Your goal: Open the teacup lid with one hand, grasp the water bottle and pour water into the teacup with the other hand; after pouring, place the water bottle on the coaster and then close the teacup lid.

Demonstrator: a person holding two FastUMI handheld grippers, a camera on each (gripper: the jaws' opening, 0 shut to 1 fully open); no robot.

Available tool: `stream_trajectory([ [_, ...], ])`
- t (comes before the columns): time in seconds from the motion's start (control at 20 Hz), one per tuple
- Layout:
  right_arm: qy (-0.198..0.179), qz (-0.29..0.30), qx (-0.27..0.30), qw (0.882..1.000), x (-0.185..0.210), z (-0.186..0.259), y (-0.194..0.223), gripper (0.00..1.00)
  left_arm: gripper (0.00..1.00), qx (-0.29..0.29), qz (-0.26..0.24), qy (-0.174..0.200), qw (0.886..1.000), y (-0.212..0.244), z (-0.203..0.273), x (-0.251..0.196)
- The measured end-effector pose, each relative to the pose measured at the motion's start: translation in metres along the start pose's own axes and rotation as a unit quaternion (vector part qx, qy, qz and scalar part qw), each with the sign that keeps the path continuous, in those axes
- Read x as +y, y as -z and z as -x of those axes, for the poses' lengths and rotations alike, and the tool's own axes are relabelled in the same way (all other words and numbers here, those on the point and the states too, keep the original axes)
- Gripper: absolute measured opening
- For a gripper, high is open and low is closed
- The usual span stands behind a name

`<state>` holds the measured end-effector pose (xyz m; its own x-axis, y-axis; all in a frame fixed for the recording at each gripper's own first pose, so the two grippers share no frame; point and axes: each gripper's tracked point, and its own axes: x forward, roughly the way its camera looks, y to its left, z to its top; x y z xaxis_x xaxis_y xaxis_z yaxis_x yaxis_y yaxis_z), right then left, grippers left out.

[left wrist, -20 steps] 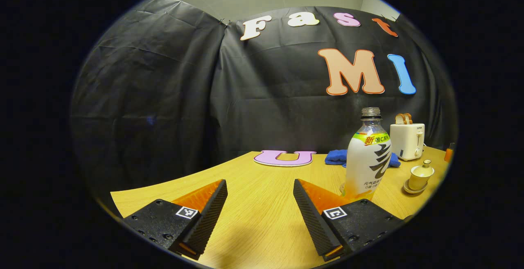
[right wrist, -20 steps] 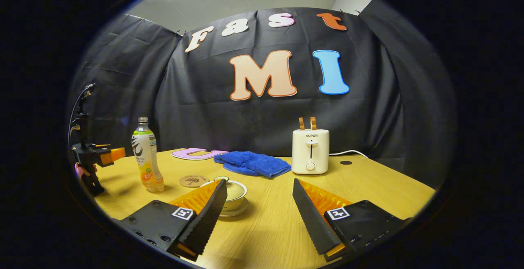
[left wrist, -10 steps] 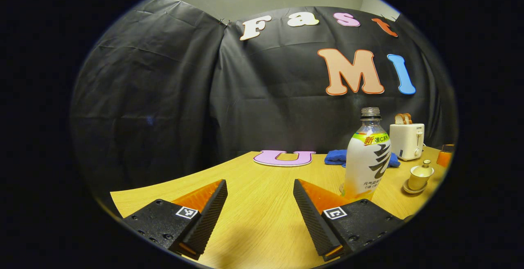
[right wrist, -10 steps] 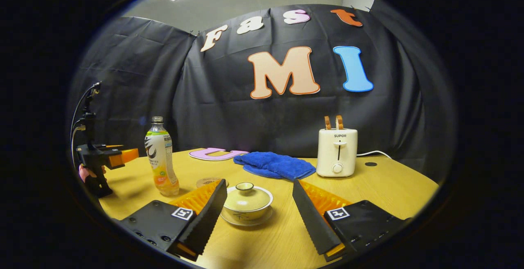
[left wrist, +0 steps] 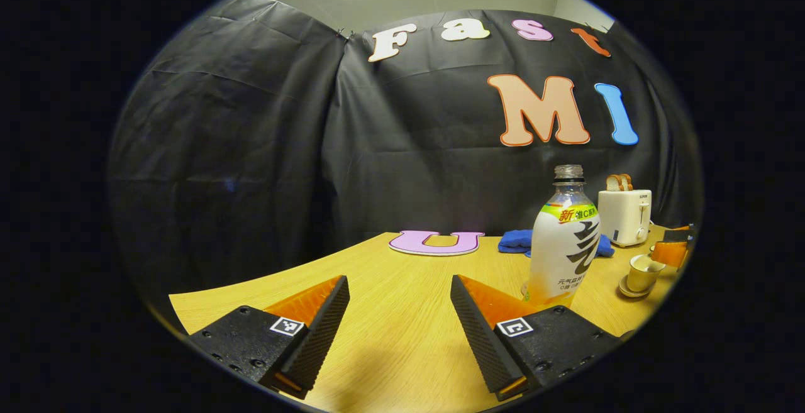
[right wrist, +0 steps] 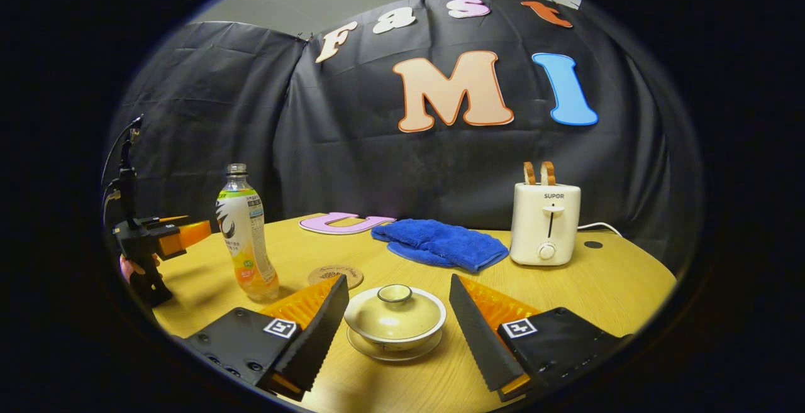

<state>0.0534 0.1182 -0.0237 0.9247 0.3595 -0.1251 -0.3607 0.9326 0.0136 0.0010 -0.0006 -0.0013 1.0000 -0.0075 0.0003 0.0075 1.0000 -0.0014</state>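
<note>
both tongs gape empty; our right tongs (right wrist: 395, 312) straddle the lidded teacup (right wrist: 395, 320), our left tongs (left wrist: 399, 319) sit just left of the bottle (left wrist: 564, 243).

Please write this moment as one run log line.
right gripper: open, around lidded teacup | left gripper: open, holds nothing | water bottle: upright on table
</note>
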Motion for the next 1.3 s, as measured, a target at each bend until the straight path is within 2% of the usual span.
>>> stream_trajectory([
  [0.3,-0.008,0.011,0.031,0.999,0.009,-0.016,0.009,0.98,0.95,0.0,0.0,0.001,1.0,0.0,0.0,-0.001],
  [0.35,-0.009,0.012,0.032,0.999,0.009,-0.015,0.008,0.9,0.95,0.0,0.0,0.001,1.0,0.0,0.0,-0.001],
  [0.5,0.002,0.012,0.044,0.999,0.005,-0.022,0.013,0.89,0.95,0.0,0.0,0.001,1.0,0.0,0.0,-0.001],
  [0.6,0.001,0.018,0.044,0.999,0.007,-0.023,0.011,0.71,0.95,0.0,0.0,0.002,1.0,0.0,0.0,-0.001],
  [0.7,0.0,0.023,0.041,0.999,0.01,-0.023,0.01,0.72,0.95,0.0,0.0,0.002,1.0,-0.001,0.001,-0.001],
  [0.8,0.002,0.031,0.035,0.999,0.011,-0.024,0.008,0.56,0.95,0.0,0.0,0.002,1.0,0.0,0.001,-0.001],
  [1.0,0.019,0.04,0.03,0.999,0.005,-0.024,0.007,0.34,0.95,0.0,0.001,0.002,1.0,0.0,0.0,-0.001],
  [1.3,0.009,0.035,0.027,0.999,0.007,-0.023,0.006,0.34,0.95,0.001,0.001,0.003,1.0,0.0,0.0,-0.002],
])
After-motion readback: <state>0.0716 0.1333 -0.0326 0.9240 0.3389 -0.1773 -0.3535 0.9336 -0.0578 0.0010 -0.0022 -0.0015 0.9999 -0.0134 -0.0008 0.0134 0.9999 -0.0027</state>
